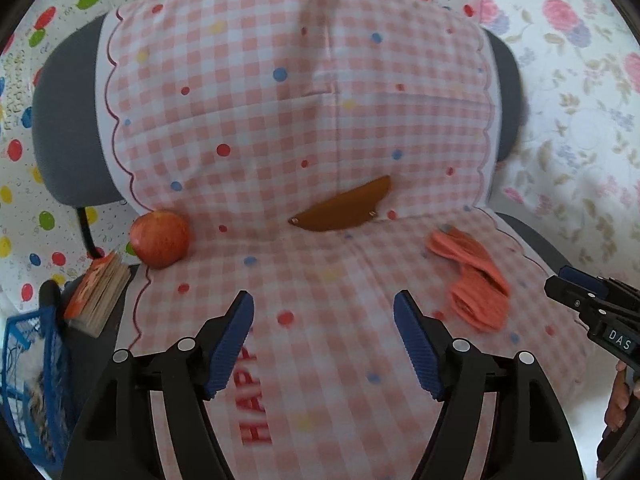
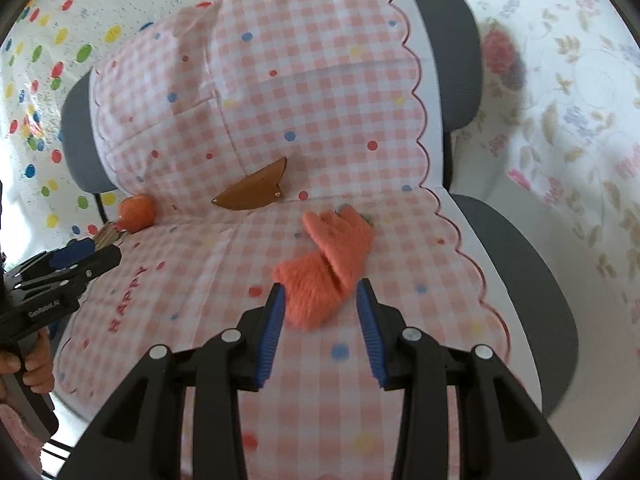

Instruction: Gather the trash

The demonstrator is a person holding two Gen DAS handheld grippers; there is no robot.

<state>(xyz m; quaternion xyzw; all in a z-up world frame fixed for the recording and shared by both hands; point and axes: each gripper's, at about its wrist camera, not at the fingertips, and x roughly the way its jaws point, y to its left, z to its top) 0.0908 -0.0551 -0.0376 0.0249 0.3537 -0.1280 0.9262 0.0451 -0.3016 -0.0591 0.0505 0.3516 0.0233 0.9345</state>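
scene: chair seat under a pink gingham cover (image 1: 320, 128), stuff scattered on it | left gripper (image 1: 324, 340): jaws wide open, nothing in them, aimed mid-seat | right gripper (image 2: 320, 316): jaws partly open, lined up around the orange fuzzy sock (image 2: 328, 264), not pinching yet | brown leather sheath (image 1: 344, 210) at the seat crease, apple (image 1: 160, 238) at the left edge, probably next

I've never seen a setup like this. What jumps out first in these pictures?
A chair draped in a pink checked cloth with coloured dots fills both views. On the seat lie a fuzzy orange sock toward the right side, a brown leather pouch at the crease of seat and back, and a red apple at the left edge. The right hand-held gripper has its blue fingers open at the sock's near end.
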